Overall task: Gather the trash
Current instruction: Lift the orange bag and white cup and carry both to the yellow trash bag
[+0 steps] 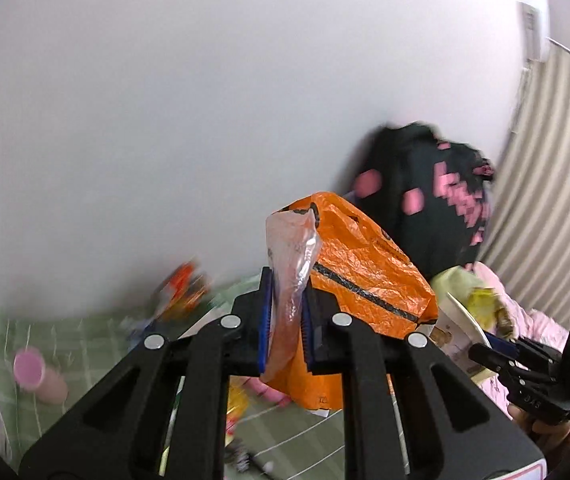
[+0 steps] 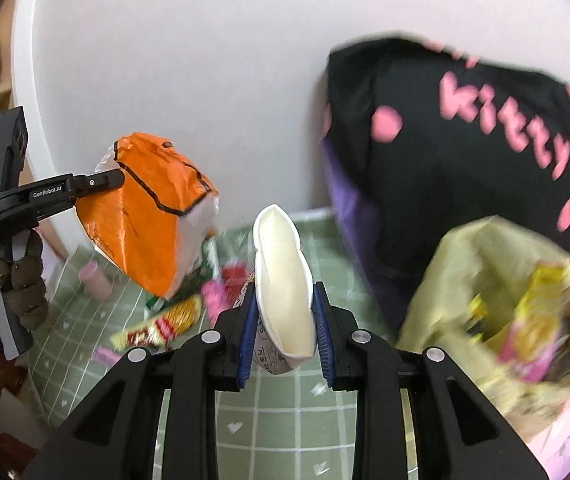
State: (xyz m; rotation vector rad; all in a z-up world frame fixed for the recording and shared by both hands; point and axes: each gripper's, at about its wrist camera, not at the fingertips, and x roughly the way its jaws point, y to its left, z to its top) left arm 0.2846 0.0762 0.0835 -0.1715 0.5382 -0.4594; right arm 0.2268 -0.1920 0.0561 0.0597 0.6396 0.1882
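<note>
We record the left gripper [image 1: 288, 316] at lower centre of the left wrist view, its blue pads pinching the orange plastic bag [image 1: 357, 276] by a gathered clear-orange edge; the bag hangs lifted above the green checked cloth [image 1: 65, 332]. In the right wrist view the same bag [image 2: 149, 216] sits at centre left, held by that gripper [image 2: 115, 178], with a dark-gloved hand [image 2: 13, 280] on its handle. We record the right gripper [image 2: 285, 328] at lower centre of its own view, pressed against a squashed white paper cup [image 2: 283, 280], which stands upright between the pads, printed side toward the left pad. On the cloth [image 2: 269, 412] beneath we list a yellow-red snack wrapper [image 2: 161, 326], a pink wrapper [image 2: 213, 296] and a pink cylinder [image 2: 95, 280], the latter also at lower left of the left view [image 1: 39, 376]. At right we list a yellow-green bag [image 2: 485, 280] holding blurred wrappers, and behind it a black bag with pink lettering [image 2: 465, 140], leaning near the white wall [image 2: 205, 60].
</note>
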